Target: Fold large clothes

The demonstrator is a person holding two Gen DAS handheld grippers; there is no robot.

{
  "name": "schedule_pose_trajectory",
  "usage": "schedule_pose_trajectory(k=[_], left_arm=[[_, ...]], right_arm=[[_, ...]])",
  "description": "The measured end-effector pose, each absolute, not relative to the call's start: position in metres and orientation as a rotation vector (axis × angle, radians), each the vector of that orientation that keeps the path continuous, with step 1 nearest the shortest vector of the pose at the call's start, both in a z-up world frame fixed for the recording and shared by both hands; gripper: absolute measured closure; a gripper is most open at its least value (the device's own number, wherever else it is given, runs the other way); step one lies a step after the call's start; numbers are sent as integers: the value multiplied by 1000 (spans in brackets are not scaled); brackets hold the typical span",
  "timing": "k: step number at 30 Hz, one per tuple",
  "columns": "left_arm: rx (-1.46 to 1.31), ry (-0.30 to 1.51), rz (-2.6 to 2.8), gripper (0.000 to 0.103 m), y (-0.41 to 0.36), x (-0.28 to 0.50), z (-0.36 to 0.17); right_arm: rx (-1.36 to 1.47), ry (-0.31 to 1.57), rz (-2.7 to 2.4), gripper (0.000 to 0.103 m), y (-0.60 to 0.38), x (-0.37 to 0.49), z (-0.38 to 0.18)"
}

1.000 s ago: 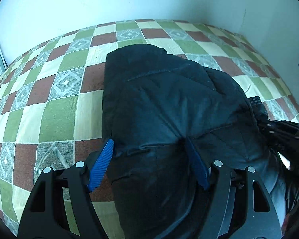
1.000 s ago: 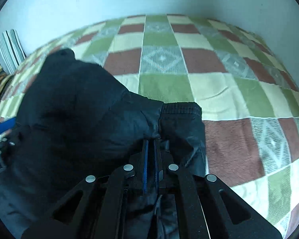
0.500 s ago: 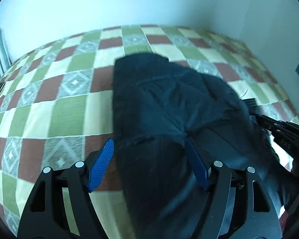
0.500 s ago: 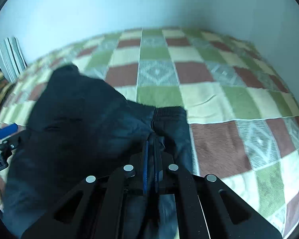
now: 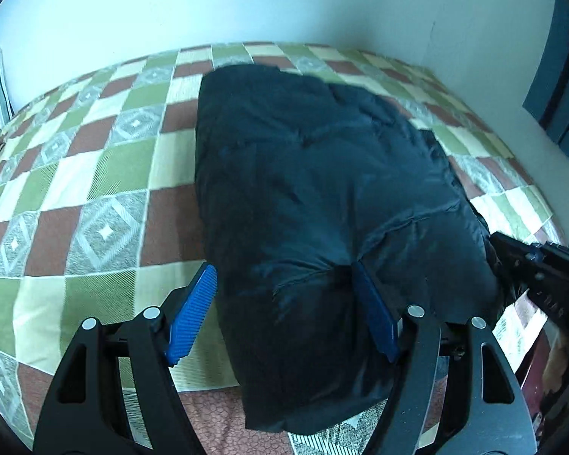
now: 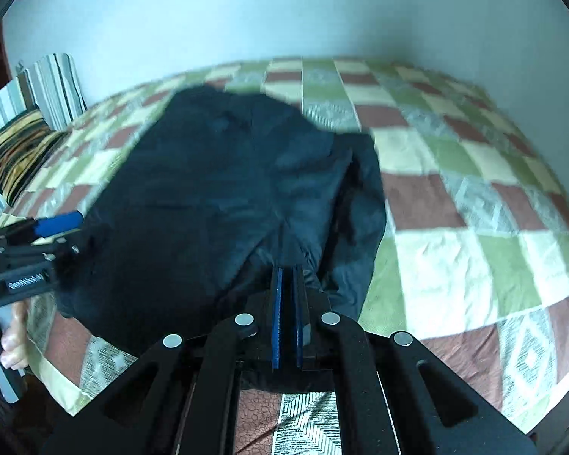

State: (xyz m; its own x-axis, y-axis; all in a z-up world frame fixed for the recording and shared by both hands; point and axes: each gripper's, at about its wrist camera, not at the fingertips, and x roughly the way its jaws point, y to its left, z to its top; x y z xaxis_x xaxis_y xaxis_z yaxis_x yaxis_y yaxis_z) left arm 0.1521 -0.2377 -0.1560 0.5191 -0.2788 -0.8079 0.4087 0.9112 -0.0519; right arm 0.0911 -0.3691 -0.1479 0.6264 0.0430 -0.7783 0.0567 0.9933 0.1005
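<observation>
My left gripper (image 5: 284,303) has its blue fingers (image 5: 189,322) spread wide, straddling the near left edge of the black jacket (image 5: 322,197), one pad outside the fabric and one pressed on top. My right gripper (image 6: 287,303) is pinched narrow on the jacket's (image 6: 227,197) near hem. Only the right view shows the striped pillows (image 6: 38,113) far left of the fingers and the sleeve lying beyond the right fingertips; only the left view shows the dark blue panel (image 5: 557,76) on the wall. Since a second ago the jacket has slid toward me across the checked bedspread (image 5: 95,189), bunching into a thicker bundle.
</observation>
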Motion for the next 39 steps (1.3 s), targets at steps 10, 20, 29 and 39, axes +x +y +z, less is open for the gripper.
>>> schedule_pose_trajectory(k=[10,20,29,39], left_arm=[[226,944,-370,28,-252,157,-189],[198,957,-385,28,-249,161,-186],[156,957,-393,27,-242,159,-179],[178,896,-362,23,-243,145,-163]], right_arm=[[142,938,-17,98,-361,101,-189],[140,936,-36,98,-358,100,-187],[121,917,-61,98,-355,95,-179],[128,883,-86,89,-357,85,-164]])
